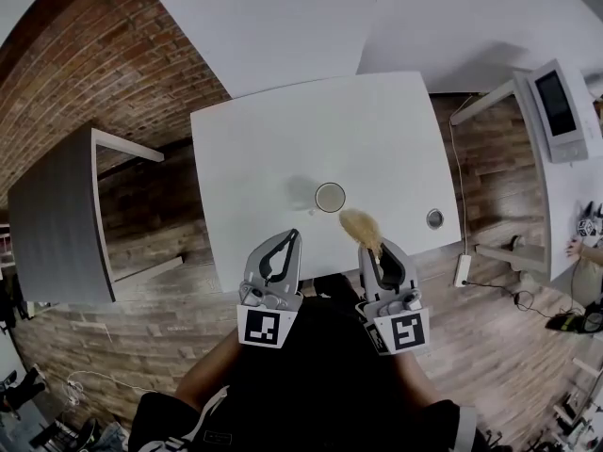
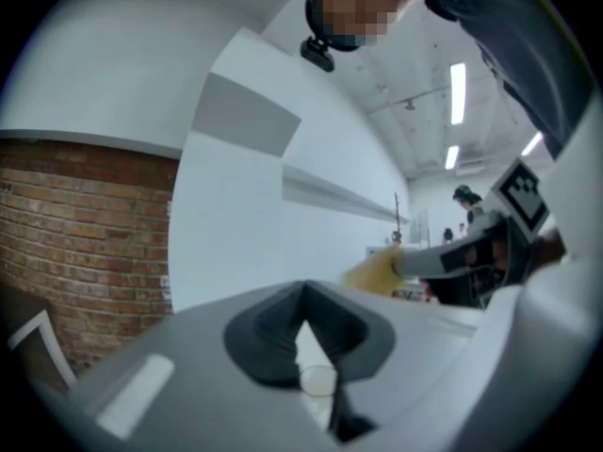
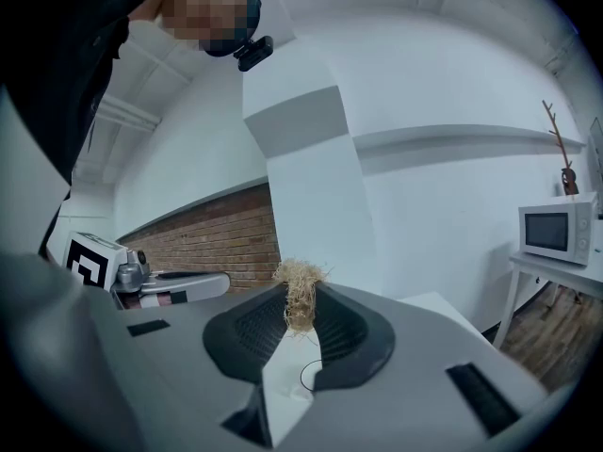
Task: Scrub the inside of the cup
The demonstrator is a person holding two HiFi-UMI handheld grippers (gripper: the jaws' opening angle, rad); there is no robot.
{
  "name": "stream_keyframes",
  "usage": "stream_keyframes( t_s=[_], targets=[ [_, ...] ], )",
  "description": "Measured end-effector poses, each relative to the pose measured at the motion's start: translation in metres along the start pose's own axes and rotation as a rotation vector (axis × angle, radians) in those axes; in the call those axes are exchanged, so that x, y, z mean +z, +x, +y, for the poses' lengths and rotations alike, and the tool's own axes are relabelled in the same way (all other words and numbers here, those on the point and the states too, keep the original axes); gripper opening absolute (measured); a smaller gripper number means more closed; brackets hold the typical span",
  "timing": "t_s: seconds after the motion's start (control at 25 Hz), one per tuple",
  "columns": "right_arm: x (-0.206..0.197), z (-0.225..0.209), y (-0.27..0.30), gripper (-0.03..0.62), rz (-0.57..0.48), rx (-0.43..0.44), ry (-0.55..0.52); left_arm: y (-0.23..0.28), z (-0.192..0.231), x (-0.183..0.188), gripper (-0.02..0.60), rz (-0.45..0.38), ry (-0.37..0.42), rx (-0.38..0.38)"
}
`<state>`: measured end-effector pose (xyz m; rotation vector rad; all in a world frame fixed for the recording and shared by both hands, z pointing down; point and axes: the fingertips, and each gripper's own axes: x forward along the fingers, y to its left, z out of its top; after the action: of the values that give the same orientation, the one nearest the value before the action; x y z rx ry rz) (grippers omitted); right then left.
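1. You are at the approach, by my reading: the small round clear-looking cup [image 1: 330, 197] stands alone near the middle of the white rectangular table [image 1: 245, 149], and neither tool touches it.
2. Your left gripper [image 1: 290, 243] has its jaws pressed together with nothing between them. It hovers near the table's front edge, short of the cup and to its left.
3. Your right gripper [image 1: 375, 252] is clamped on a straw-coloured fibrous scrubbing wad [image 1: 361, 226]. Its own view shows the pads squeezing the fibres, with a tuft sticking out past the tips.
4. The cup stands upright, its open mouth facing up at you and its long axis vertical. Its inside looks reachable only from straight above.
5. The wad's long axis runs out from the jaws, forward and slightly left. Its free end points at the cup and sits just beside the rim, apart from it.
6. The next move likely calls for spreading the left jaws and closing them on the cup's wall to steady it. Then you would tilt the right gripper so the wad points down over the mouth before lowering it in.
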<state>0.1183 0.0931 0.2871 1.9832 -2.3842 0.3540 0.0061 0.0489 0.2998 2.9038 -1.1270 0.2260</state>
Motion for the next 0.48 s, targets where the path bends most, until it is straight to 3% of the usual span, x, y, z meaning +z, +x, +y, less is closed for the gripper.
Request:
stream_keyframes(
  t_s=[0.48],
  targets=[
    [0.0014, 0.0065, -0.0063, 0.060, -0.028, -0.043, 0.018, -0.0009, 0.0044, 0.0037, 0.003, -0.025, -0.018, 0.011]
  ],
)
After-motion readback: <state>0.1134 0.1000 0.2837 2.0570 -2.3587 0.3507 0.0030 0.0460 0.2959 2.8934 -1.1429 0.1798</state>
